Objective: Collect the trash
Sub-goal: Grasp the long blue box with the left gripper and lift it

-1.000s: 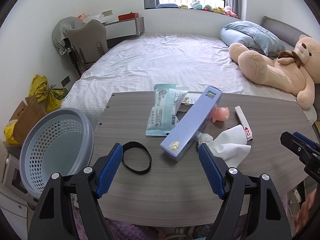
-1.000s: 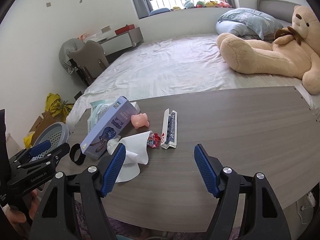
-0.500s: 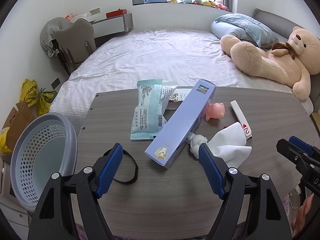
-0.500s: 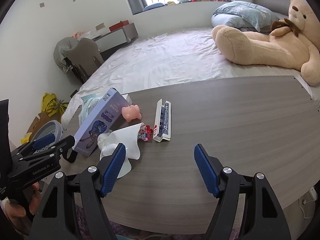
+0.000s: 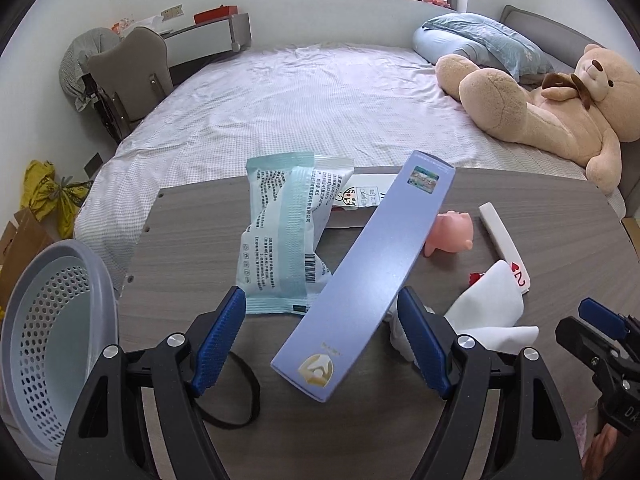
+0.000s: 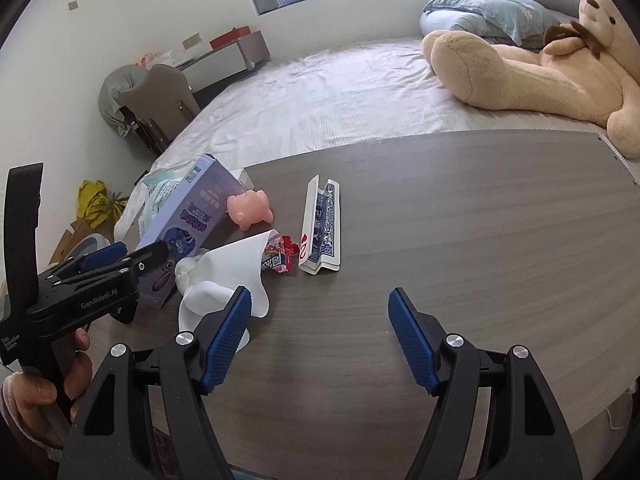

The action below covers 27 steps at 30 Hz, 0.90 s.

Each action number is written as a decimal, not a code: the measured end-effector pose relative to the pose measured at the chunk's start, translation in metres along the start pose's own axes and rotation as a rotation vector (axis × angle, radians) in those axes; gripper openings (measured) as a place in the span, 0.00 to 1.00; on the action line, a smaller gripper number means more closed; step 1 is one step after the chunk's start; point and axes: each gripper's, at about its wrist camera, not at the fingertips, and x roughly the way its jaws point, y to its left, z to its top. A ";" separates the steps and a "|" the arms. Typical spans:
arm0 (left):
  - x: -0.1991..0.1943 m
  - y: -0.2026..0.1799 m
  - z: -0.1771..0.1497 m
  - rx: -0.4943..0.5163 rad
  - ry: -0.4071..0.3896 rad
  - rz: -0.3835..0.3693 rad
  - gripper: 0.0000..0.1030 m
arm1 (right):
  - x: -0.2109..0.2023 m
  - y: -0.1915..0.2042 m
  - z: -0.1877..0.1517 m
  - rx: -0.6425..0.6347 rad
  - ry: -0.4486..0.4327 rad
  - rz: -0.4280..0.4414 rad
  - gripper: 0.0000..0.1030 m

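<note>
Hovering wide open, the left tool [image 5: 322, 334] straddles the long purple box [image 5: 366, 276], which runs diagonally between its jaws. The right tool [image 6: 320, 334], also open and empty, sits farther away.

A long lilac box [image 5: 372, 276] lies slantwise on the surface, its near end pointing left and its far end propped on a pale green wrapper [image 5: 282, 236], which is crumpled flat with a barcode showing. Just right of the box's near end sits a crumpled white tissue [image 5: 486, 314], with a small red candy wrapper [image 6: 280, 258] tucked against its far side. A perforated grey basket [image 5: 52, 344] stands tilted off the surface's left edge, nothing inside.
</note>
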 end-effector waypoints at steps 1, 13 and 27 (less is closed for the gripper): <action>0.002 -0.001 0.001 0.004 -0.001 0.000 0.73 | 0.001 0.000 0.000 0.002 0.003 0.000 0.68; 0.008 -0.011 0.003 0.040 0.007 -0.029 0.59 | 0.008 -0.004 -0.001 0.008 0.020 0.002 0.68; -0.002 -0.018 -0.005 0.053 0.014 -0.073 0.30 | 0.006 0.000 0.000 0.003 0.011 0.002 0.68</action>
